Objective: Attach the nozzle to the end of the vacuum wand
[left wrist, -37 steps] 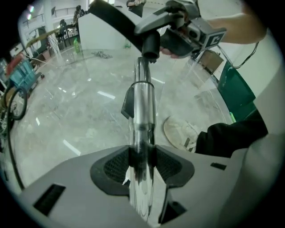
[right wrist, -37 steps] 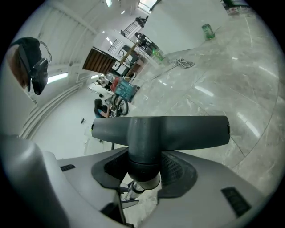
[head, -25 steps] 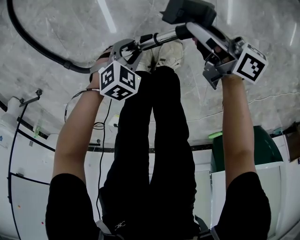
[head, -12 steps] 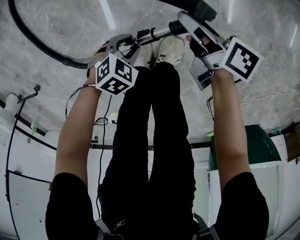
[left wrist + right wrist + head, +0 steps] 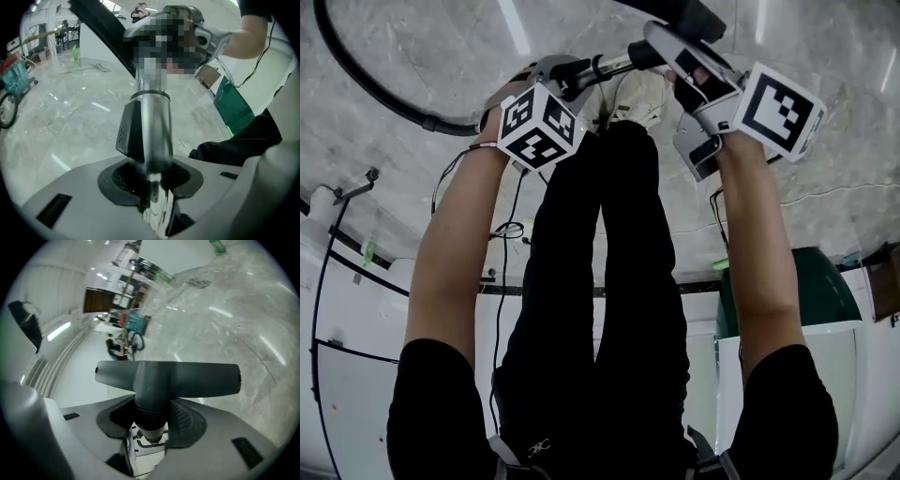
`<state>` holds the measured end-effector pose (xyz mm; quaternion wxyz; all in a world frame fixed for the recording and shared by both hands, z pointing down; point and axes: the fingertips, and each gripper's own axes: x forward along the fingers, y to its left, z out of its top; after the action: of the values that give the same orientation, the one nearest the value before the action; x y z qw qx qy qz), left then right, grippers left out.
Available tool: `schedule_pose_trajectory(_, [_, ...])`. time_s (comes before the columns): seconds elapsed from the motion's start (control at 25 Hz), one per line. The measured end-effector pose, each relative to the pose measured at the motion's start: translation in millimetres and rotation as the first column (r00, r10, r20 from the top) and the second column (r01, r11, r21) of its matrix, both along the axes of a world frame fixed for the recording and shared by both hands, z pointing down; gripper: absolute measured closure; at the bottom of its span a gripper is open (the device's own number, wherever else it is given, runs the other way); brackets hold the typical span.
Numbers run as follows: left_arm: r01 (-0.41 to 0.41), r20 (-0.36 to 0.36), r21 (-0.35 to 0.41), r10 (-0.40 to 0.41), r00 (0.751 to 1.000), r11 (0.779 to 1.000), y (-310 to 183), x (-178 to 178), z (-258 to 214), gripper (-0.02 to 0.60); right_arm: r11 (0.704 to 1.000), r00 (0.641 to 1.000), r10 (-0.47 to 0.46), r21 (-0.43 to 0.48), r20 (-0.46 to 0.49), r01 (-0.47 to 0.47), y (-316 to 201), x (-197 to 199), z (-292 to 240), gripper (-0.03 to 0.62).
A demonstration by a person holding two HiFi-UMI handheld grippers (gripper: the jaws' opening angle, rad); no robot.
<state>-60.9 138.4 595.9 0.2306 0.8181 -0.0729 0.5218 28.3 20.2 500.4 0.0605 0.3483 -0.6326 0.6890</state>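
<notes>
In the head view the chrome vacuum wand (image 5: 598, 67) runs level between my hands. My left gripper (image 5: 567, 75) is shut on it near its black collar. Its jaws have just been closing, and in the left gripper view the wand (image 5: 152, 136) stands pinched between the pads of this gripper (image 5: 152, 185). My right gripper (image 5: 675, 58) is shut on the neck of the dark grey T-shaped nozzle (image 5: 689, 14), partly cut off by the top edge. In the right gripper view the nozzle (image 5: 166, 378) rises from that gripper (image 5: 150, 423). The wand's end meets the nozzle's neck; whether it is seated is hidden.
A black hose (image 5: 366, 89) curves over the marble floor from the wand's left end. The person's black trousers (image 5: 600, 281) and pale shoes (image 5: 639, 98) lie under the wand. A green bin (image 5: 825, 295) stands at the right, white cabinets (image 5: 356, 375) at the left.
Both grippers have shifted upward in the head view, the right one also leftward and tilted. The nozzle now sits mostly beyond the top edge. The wand stays in the left gripper.
</notes>
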Motion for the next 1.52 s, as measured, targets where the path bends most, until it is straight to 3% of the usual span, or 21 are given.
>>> schedule_pose_trajectory(0.12, [-0.039, -0.080, -0.092, 0.032, 0.996, 0.995, 5.2, 1.2, -12.8, 0.433, 0.966, 0.979, -0.101, 0.251, 0.174, 0.055, -2.4, -9.4, -17.7, 0.407])
schedule_pose_trajectory(0.2, [-0.045, -0.088, -0.134, 0.034, 0.996, 0.990, 10.1, -0.1, -17.4, 0.433, 0.954, 0.963, -0.133, 0.292, 0.233, 0.061, -1.3, -11.7, -19.8, 0.407])
schedule_pose_trajectory(0.28, [-0.007, -0.028, -0.107, 0.004, 1.000, 0.994, 3.0, -0.6, -11.6, 0.433, 0.974, 0.978, -0.065, 0.227, 0.196, 0.019, -7.2, -8.6, -12.5, 0.407])
schedule_pose_trajectory(0.36, [0.031, 0.054, -0.050, -0.028, 0.998, 0.998, -3.7, 0.5, -4.0, 0.433, 0.996, 0.998, 0.059, 0.068, 0.022, -0.060, -7.9, -1.2, -1.2, 0.408])
schedule_pose_trajectory(0.4, [0.039, 0.071, -0.035, -0.036, 0.997, 0.999, -3.0, 2.3, -3.5, 0.433, 0.994, 0.990, 0.103, -0.019, -0.093, -0.106, -4.5, 3.4, 3.3, 0.408])
schedule_pose_trajectory(0.44, [0.042, 0.068, -0.031, -0.039, 0.997, 0.999, -1.6, 4.4, -4.9, 0.433, 0.986, 0.975, 0.128, -0.080, -0.183, -0.145, -2.0, 6.9, 5.3, 0.408])
schedule_pose_trajectory(0.52, [0.044, 0.033, -0.034, -0.043, 0.999, 0.998, -3.4, 5.9, -8.9, 0.433, 0.984, 0.964, 0.137, -0.084, -0.227, -0.160, -5.8, 5.8, 2.0, 0.408])
schedule_pose_trajectory(0.64, [0.036, -0.044, -0.064, -0.039, 0.998, 0.997, -5.4, 6.8, -19.5, 0.433, 0.993, 0.995, 0.035, 0.119, -0.094, -0.024, -12.4, -5.7, -15.8, 0.408])
schedule_pose_trajectory(0.72, [0.029, -0.104, -0.072, -0.037, 0.994, 0.997, -8.0, 6.9, -29.4, 0.433, 0.937, 0.993, -0.098, 0.341, 0.065, 0.070, -16.3, -19.8, -36.1, 0.408])
schedule_pose_trajectory(0.8, [0.045, -0.117, -0.060, -0.052, 0.992, 0.997, -11.2, 0.3, -33.2, 0.433, 0.888, 0.962, -0.214, 0.444, 0.168, 0.120, -18.5, -35.8, -45.2, 0.408])
schedule_pose_trajectory(0.84, [0.060, -0.107, -0.052, -0.065, 0.992, 0.997, -12.8, -1.9, -32.4, 0.433, 0.890, 0.957, -0.222, 0.440, 0.184, 0.122, -19.4, -38.6, -43.8, 0.410])
schedule_pose_trajectory(0.92, [0.084, -0.079, -0.035, -0.086, 0.993, 0.996, -16.0, 0.8, -27.4, 0.433, 0.929, 0.980, -0.137, 0.363, 0.146, 0.076, -22.1, -31.2, -33.9, 0.410])
schedule_pose_trajectory(1.0, [0.086, -0.058, -0.031, -0.088, 0.994, 0.996, -14.3, 7.0, -24.2, 0.433, 0.977, 1.000, 0.014, 0.210, 0.006, -0.015, -18.9, -15.4, -19.2, 0.412])
schedule_pose_trajectory(1.04, [0.081, -0.049, -0.030, -0.082, 0.995, 0.996, -10.7, 9.8, -23.6, 0.433, 0.990, 0.992, 0.083, 0.119, -0.097, -0.071, -13.9, -7.5, -12.0, 0.413])
schedule_pose_trajectory(1.12, [0.067, -0.039, -0.020, -0.067, 0.997, 0.998, -3.5, 15.3, -22.3, 0.433, 0.983, 0.940, 0.170, -0.015, -0.297, -0.182, -3.6, 4.9, -1.8, 0.414])
schedule_pose_trajectory(1.2, [0.064, -0.050, -0.011, -0.064, 0.997, 0.998, -0.9, 15.5, -22.6, 0.433, 0.977, 0.913, 0.189, -0.026, -0.360, -0.213, -0.5, 4.7, -1.7, 0.416])
schedule_pose_trajectory(1.28, [0.057, -0.074, -0.026, -0.059, 0.995, 0.998, 2.1, 8.8, -25.8, 0.433, 0.990, 0.957, 0.137, 0.071, -0.254, -0.123, -1.5, -11.6, -11.1, 0.416])
schedule_pose_trajectory(1.36, [0.031, -0.116, -0.057, -0.037, 0.993, 0.998, 2.8, 5.3, -29.7, 0.433, 0.969, 0.999, 0.014, 0.245, -0.037, -0.004, -4.8, -30.5, -24.6, 0.419])
schedule_pose_trajectory(1.44, [-0.001, -0.160, -0.107, -0.016, 0.987, 0.994, 8.9, 7.6, -34.2, 0.433, 0.938, 0.981, -0.127, 0.339, 0.147, 0.071, 0.8, -39.9, -29.3, 0.419])
schedule_pose_trajectory(1.52, [-0.012, -0.180, -0.164, -0.018, 0.983, 0.986, 20.3, 10.8, -34.6, 0.433, 0.947, 0.966, -0.159, 0.309, 0.204, 0.090, 10.2, -37.7, -19.2, 0.419])
